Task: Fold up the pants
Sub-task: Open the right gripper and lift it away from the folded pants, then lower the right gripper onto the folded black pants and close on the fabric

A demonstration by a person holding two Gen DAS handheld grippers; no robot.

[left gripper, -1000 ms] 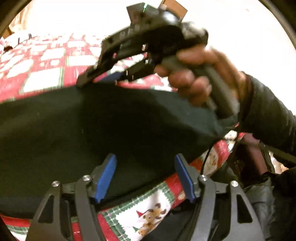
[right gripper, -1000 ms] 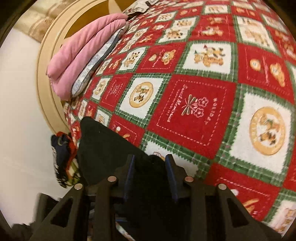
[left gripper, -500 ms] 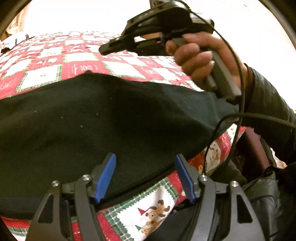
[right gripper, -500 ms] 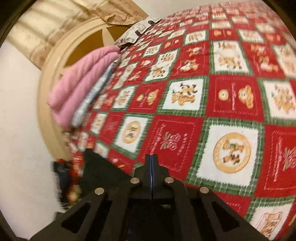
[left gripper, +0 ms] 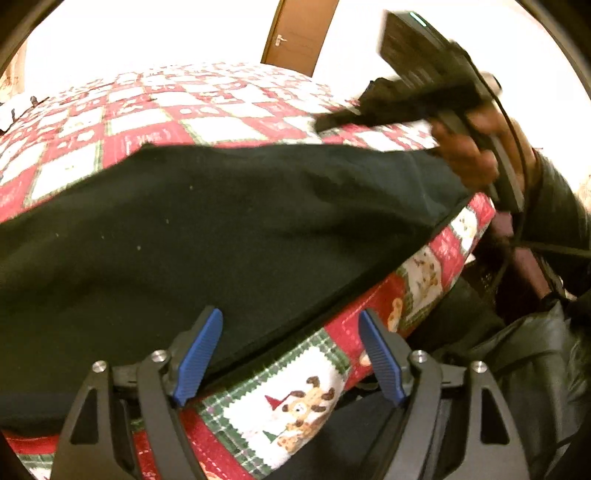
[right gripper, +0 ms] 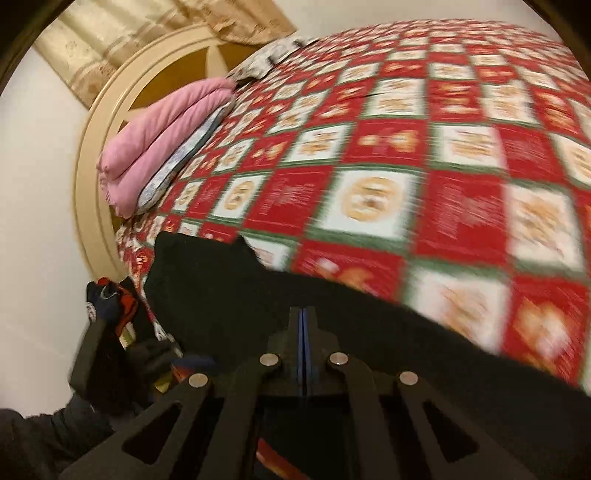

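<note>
Left wrist view: black pants (left gripper: 221, 229) spread flat on a red, green and white Christmas quilt (left gripper: 303, 410), long axis running left to right across the frame, near edge slanting up toward the right along the bed's edge. Left gripper (left gripper: 290, 356) held wide, blue pads (left gripper: 199, 354) well apart, left pad over the pants' near hem, right pad over bare quilt, nothing between them. Right gripper (left gripper: 334, 123) seen from outside here, blurred, gripped by the right hand (left gripper: 469, 155) above the pants' far right end. Brown door (left gripper: 299, 35) beyond the bed. Dark jacket sleeve (left gripper: 546, 380) at lower right.

Right wrist view: fingers pressed together, blue pads meeting in a thin line at right gripper (right gripper: 303, 325); black cloth right beneath and around the tips, but whether any fold is pinched between them impossible to tell. Pants (right gripper: 229, 295) here stretching away toward the left, far end near the quilt's edge. Only here: folded pink blanket (right gripper: 162, 136) against a cream round headboard (right gripper: 92, 155), beige curtain (right gripper: 122, 33), and a dark bundle of clothes (right gripper: 110, 299) beside the bed. Quilt (right gripper: 406, 166) motion-blurred.
</note>
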